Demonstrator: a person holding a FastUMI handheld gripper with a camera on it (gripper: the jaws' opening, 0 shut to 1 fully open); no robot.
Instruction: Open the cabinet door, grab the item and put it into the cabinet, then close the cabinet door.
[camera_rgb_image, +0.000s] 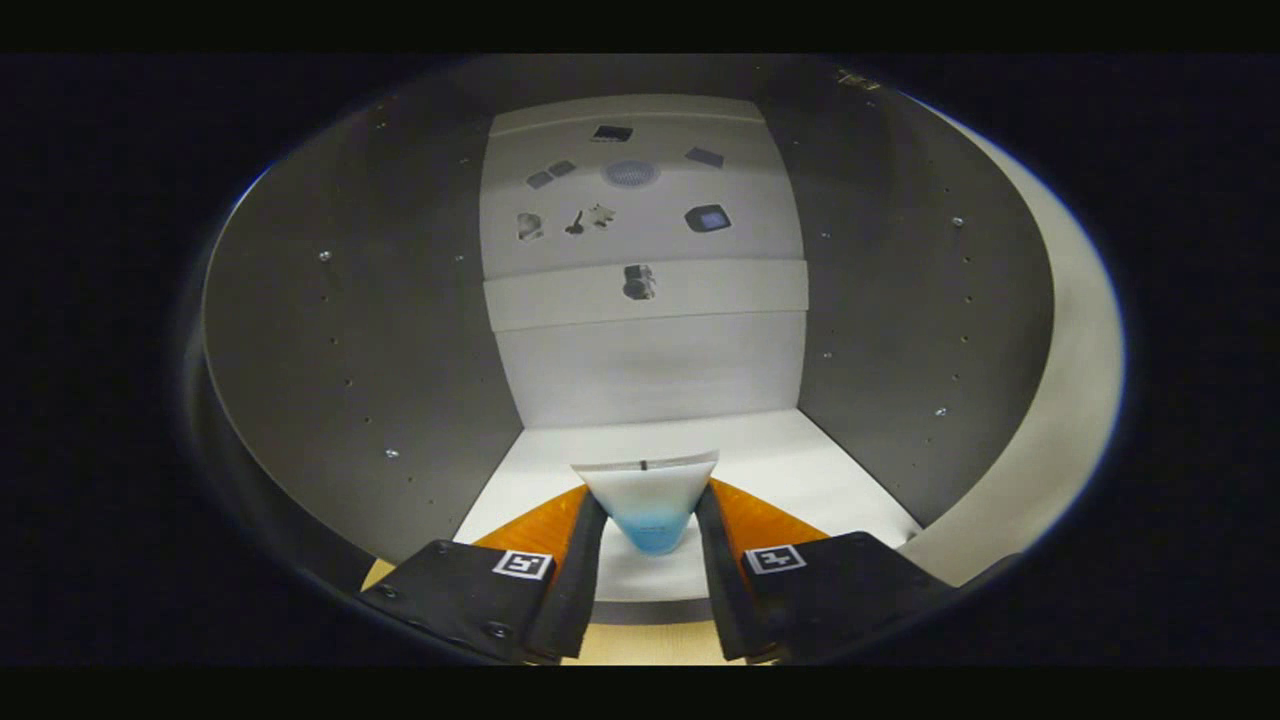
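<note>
Both jaws pinch a white-to-blue tube (648, 500) inside the cabinet (350, 330).

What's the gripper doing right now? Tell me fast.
Gripper: fingers shut on the tube, holding it over the cabinet floor, inside the open cabinet.

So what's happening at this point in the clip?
The hand-held gripper is shut on a white tube with a blue end, held between its two fingers with the flat crimped end pointing ahead. It is facing into the open cabinet, with the tube above the front of the white cabinet floor. The tube has not been released, and closing the door is yet to come.
</note>
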